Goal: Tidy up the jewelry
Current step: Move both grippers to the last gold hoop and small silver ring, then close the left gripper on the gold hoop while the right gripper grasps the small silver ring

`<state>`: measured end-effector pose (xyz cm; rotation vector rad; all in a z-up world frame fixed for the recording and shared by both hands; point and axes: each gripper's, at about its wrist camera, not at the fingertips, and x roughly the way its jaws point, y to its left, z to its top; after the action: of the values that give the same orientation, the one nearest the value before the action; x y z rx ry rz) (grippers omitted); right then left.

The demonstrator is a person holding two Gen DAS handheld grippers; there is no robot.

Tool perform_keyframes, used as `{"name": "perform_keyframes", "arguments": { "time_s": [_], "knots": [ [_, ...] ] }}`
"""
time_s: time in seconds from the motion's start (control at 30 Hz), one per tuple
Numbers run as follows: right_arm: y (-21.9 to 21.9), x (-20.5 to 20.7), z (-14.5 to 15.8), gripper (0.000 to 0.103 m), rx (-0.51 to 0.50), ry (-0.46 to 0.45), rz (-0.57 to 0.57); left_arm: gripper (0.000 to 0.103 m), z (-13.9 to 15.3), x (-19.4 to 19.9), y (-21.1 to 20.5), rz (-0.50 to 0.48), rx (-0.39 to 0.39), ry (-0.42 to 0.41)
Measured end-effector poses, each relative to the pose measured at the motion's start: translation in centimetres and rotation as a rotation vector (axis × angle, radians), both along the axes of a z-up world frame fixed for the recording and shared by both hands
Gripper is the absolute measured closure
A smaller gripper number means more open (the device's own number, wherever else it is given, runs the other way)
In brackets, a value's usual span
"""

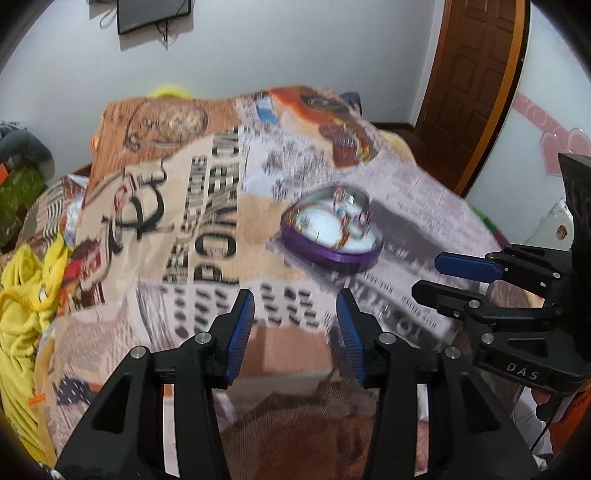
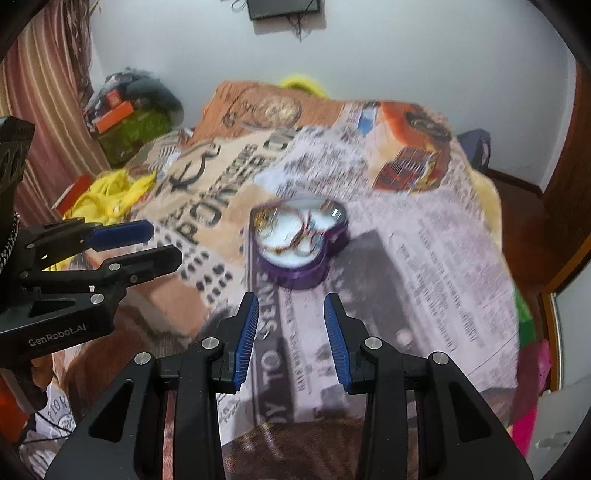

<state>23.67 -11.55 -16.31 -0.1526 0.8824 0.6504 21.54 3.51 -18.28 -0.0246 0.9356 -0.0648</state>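
Bedroom with white walls, a wooden door (image 1: 476, 85) at right and a dark screen (image 1: 153, 14) mounted high on the wall. Bed covered by a newspaper-print blanket (image 1: 192, 206) in tan, pink and orange. On the blanket, right of centre, an open purple heart-shaped jewelry box (image 1: 330, 229) with white lining, holding blurred rings or bangles; exact pieces cannot be told. Left tool (image 1: 295, 308) low over the blanket, near the box's front edge, blue-padded jaws spread apart and empty. Right tool (image 2: 290, 312) just in front of the box, jaws likewise parted, holding nothing. Yellow clothing (image 1: 22, 295) heaped at the bed's left edge.
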Motion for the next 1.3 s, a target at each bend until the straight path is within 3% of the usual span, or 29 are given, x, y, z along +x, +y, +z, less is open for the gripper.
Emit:
{"name": "perform_keyframes", "arguments": {
  "time_s": [0.3, 0.47, 0.53, 0.6, 1.3],
  "knots": [
    [2.1, -0.5, -4.1, 0.07, -0.108, 0.053, 0.055, 0.058, -2.7, -0.5, 0.4, 0.007, -0.045, 0.056],
    [2.3, -1.1, -4.3, 0.07, -0.104, 0.012, 0.074, 0.058, -3.0, -0.5, 0.3, 0.003, -0.036, 0.052],
    [2.5, -1.2, -4.3, 0.078, -0.099, 0.008, 0.08, 0.058, -3.0, -0.5, 0.2, 0.0, -0.044, 0.052],
    [2.6, -1.3, -4.3, 0.093, -0.091, 0.01, 0.094, 0.058, -3.1, -0.5, 0.0, -0.002, -0.043, 0.051],
    [-1.1, -1.2, -2.5, 0.093, 0.002, 0.004, -0.005, 0.058, -5.0, 1.3, -4.4, -0.099, -0.063, 0.116]
  ]
}}
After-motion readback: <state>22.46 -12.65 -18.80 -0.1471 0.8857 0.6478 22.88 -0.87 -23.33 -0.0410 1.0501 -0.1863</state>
